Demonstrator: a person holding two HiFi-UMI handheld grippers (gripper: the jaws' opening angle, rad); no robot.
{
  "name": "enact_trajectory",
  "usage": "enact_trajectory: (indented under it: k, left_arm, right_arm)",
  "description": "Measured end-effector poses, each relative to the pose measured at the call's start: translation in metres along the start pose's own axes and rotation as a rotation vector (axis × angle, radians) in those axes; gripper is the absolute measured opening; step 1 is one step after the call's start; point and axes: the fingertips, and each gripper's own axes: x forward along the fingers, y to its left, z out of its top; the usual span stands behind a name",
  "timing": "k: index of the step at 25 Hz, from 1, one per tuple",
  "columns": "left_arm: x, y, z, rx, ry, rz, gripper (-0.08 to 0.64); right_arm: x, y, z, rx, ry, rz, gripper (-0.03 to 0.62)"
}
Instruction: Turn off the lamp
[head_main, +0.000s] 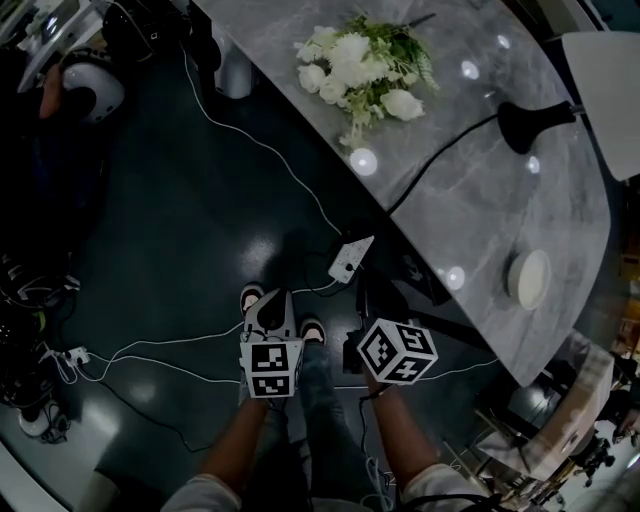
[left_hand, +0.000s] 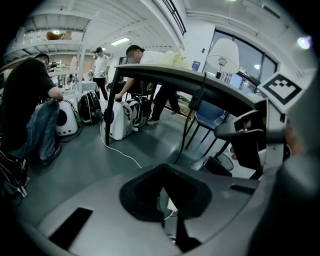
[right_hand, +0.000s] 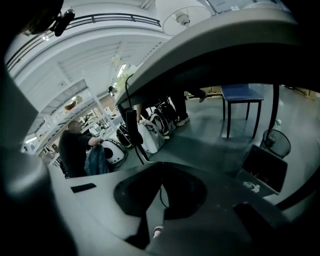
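The lamp has a white shade and a black base on the grey marble table. It looks unlit and the room is dim. Its black cord crosses the tabletop and drops over the near edge. A black inline block hangs on that cord, also visible in the left gripper view. My right gripper is low by the table's edge, shut with nothing in it. My left gripper hangs over the floor beside it, jaws together and empty.
A white power strip lies on the dark floor with white cables running from it. White flowers and a small white dish sit on the table. People and bags are across the room; a blue chair stands beyond the table.
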Motion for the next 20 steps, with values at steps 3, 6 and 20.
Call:
enact_trajectory:
  k: [3,6,20]
  left_arm:
    - [0.0,-0.006,-0.001,0.011,0.002,-0.004,-0.008]
    - [-0.003,-0.012,0.003,0.022,-0.004,-0.006,-0.008]
    - [-0.074,-0.078,0.097,0.03,-0.12,-0.047,-0.008]
  right_arm:
    - [-0.002,-0.003,-0.016,0.001,0.045,0.01,0.0]
    - [-0.005,-0.002,-0.025,-0.005,0.078,0.031,0.0]
    - [-0.077,0.023,0.03,-0.062,0.065,0.065,0.0]
